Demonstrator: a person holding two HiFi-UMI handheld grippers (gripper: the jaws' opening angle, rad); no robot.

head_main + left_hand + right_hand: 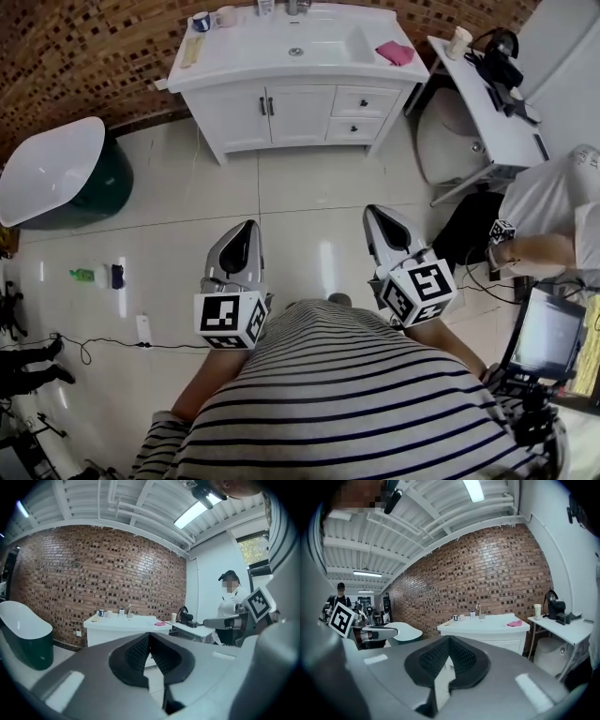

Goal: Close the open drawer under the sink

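Note:
The white vanity (281,112) with its sink (296,45) stands at the far end of the tiled floor. Two drawers sit one above the other at its right, the upper drawer (366,100) over the lower drawer (354,128). From this distance I cannot tell whether either one stands out. My left gripper (249,225) and right gripper (373,211) are held side by side well short of the vanity, both shut and empty. The vanity (117,626) shows beyond the shut left gripper (149,635). It also shows as the vanity (487,630) past the shut right gripper (449,639).
A white and green bathtub (56,173) stands at the left. A white table (492,112) with a black device and a cup stands right of the vanity. A person in white (553,211) and a monitor (547,333) are at the right. A pink cloth (395,52) lies on the counter. A cable (103,345) crosses the floor.

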